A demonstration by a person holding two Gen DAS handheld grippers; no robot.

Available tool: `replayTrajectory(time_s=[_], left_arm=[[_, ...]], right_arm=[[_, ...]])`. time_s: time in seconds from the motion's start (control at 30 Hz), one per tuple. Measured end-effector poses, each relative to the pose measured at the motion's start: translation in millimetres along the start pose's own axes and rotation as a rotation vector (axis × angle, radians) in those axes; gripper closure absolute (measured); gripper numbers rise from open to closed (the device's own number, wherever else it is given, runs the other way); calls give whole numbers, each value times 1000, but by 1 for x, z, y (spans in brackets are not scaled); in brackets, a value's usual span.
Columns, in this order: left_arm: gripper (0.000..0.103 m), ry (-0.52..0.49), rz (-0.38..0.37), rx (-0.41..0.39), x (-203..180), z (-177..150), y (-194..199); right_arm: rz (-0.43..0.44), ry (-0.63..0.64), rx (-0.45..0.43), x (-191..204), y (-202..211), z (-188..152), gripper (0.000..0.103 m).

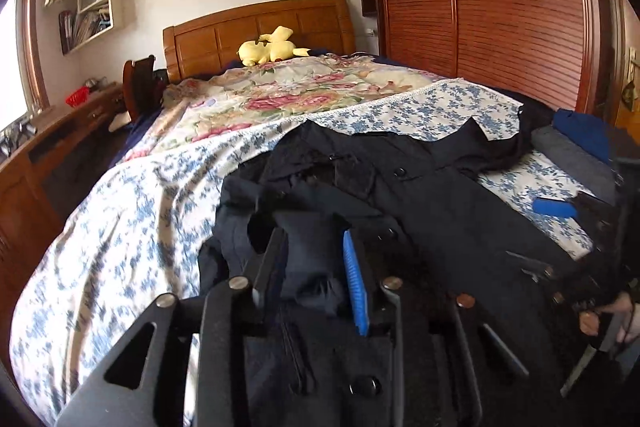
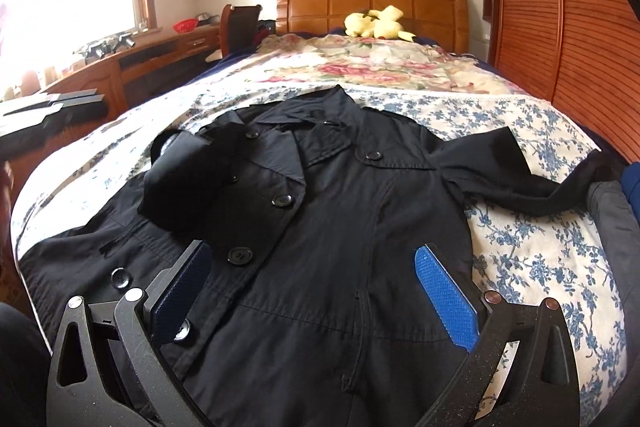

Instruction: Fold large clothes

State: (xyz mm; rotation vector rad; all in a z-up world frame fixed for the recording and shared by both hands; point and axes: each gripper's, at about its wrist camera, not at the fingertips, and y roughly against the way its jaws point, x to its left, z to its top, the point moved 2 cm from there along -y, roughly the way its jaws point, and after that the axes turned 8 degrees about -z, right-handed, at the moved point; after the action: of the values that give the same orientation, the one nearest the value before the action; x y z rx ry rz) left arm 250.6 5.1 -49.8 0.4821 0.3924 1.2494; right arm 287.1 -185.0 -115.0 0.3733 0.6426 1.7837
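Left view: my left gripper (image 1: pixel 312 267) has jaws slightly apart, a soft fold of the black coat (image 1: pixel 420 195) between them. Right view: right gripper (image 2: pixel 320 291), jaws wide, hovers above the limp coat on the bed (image 2: pixel 540 227); I'd pinch the hem.

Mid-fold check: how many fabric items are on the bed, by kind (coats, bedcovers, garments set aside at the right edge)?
Coats: 1, the black coat
Bedcovers: 2, the pink floral quilt and the blue floral sheet
Set-aside garments: 2, the grey garment and the blue garment
Total: 5
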Motion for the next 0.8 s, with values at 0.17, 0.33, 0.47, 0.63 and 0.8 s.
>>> replayTrajectory(time_s=[0.17, 0.33, 0.47, 0.63, 0.8], left_arm=[[75, 37, 40, -35, 11, -24, 15], [75, 77, 53, -38, 30, -41, 25], [75, 95, 74, -55, 46, -51, 35], [75, 108, 73, -73, 59, -60, 48], [75, 151, 73, -80, 75, -64, 59]], right_arm=[[24, 10, 22, 14, -10, 0, 0], [53, 33, 36, 36, -22, 0, 0], [74, 53, 52, 53, -32, -3, 0], [97, 88, 73, 72, -40, -9, 0], [131, 109, 71, 89, -40, -4, 0]])
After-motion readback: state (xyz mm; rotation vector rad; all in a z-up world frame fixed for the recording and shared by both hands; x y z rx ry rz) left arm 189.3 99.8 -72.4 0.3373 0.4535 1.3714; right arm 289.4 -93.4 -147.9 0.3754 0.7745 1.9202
